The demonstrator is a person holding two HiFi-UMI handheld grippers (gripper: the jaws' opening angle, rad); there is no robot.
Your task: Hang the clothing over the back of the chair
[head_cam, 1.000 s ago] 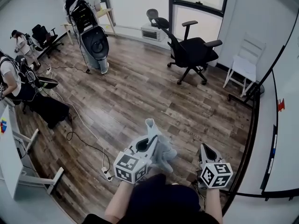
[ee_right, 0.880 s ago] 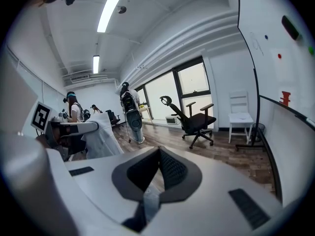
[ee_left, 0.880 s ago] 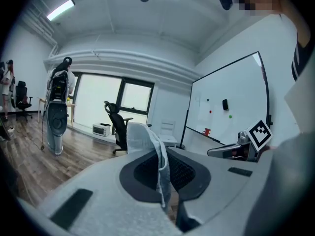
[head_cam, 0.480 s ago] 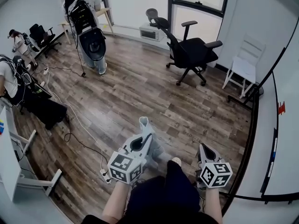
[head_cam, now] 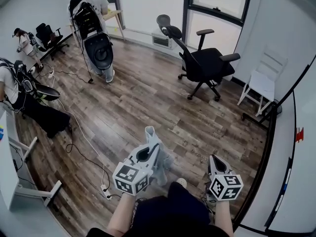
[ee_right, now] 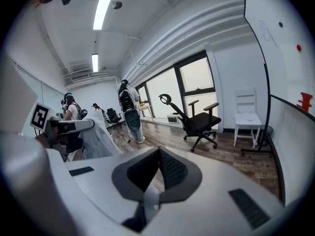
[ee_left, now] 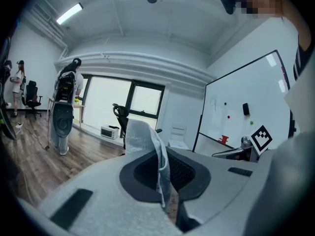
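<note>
A pale grey garment [head_cam: 154, 141] hangs from my left gripper [head_cam: 148, 153], which is shut on it low in the head view. In the left gripper view the cloth [ee_left: 141, 136] rises between the closed jaws. My right gripper [head_cam: 214, 163] travels beside it, jaws together, and no cloth shows hanging from it. Its view shows the tips meeting [ee_right: 158, 152] and the garment [ee_right: 98, 142] off to the left. The black office chair [head_cam: 206, 62] stands far ahead by the window, seen also in the right gripper view [ee_right: 199, 123].
A white wooden chair [head_cam: 260, 83] sits right of the black one against the wall. A whiteboard [head_cam: 296, 147] runs along the right. Cables and a power strip [head_cam: 105, 191] lie on the floor at left. People with gear [head_cam: 96, 38] stand at the far left.
Both grippers have moved ahead across the floor with me. The garment, bunched to the right of the left gripper a second ago, now hangs narrower from it.
</note>
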